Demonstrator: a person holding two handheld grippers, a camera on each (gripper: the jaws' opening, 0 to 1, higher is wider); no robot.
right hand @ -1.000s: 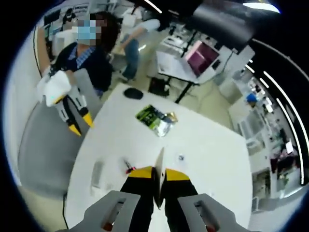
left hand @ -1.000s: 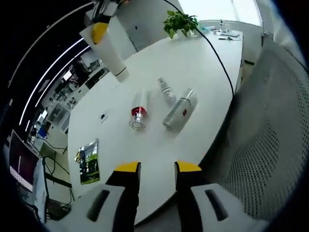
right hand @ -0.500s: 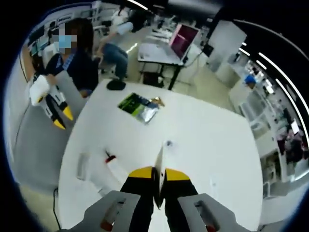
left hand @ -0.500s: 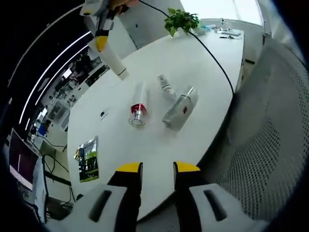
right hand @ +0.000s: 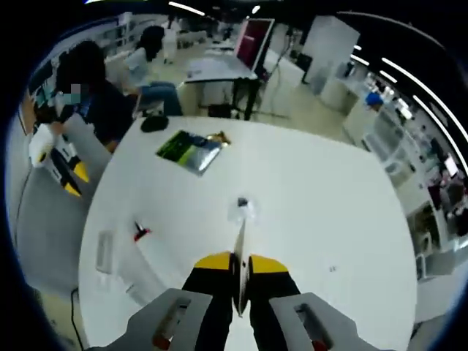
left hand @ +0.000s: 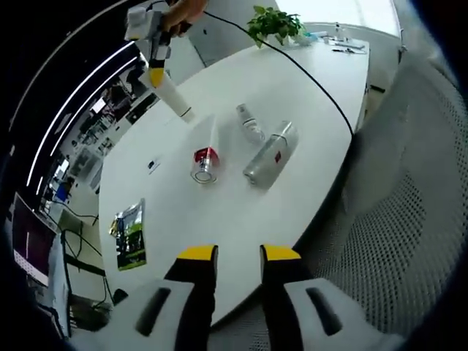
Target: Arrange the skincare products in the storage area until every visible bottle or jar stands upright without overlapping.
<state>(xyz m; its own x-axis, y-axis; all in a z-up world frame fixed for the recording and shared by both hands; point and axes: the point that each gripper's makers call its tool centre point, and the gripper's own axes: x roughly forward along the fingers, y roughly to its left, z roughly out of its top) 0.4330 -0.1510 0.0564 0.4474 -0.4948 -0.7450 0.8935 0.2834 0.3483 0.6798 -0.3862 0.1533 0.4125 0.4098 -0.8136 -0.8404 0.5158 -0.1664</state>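
Note:
Three products lie on their sides on the white table (left hand: pixel 292 88): a clear bottle with a red band (left hand: pixel 202 156), a small spray bottle (left hand: pixel 249 123) and a silver bottle with a red label (left hand: pixel 270 153). My left gripper (left hand: pixel 238 255) hangs open and empty off the table's near edge. My right gripper (left hand: pixel 153 45) is shut on the flat end of a white tube (left hand: pixel 172 95), cap end down, just past the clear bottle. In the right gripper view the tube (right hand: pixel 239 245) shows edge-on between my right gripper's (right hand: pixel 240 262) jaws. The silver bottle (right hand: pixel 104 251) lies at the left.
A green packet (left hand: pixel 130 228) (right hand: pixel 189 148) lies on the table. A black cable (left hand: pixel 322 91) crosses it toward a potted plant (left hand: pixel 273 22). A mesh chair (left hand: pixel 409 219) stands by the near edge. A person holds the left gripper (right hand: pixel 62 159); a dark object (right hand: pixel 153 123) sits at the table's edge.
Both cameras have shifted. My right gripper still holds the tube, whose cap end now sits closer to the lying clear bottle. The three bottles have not moved.

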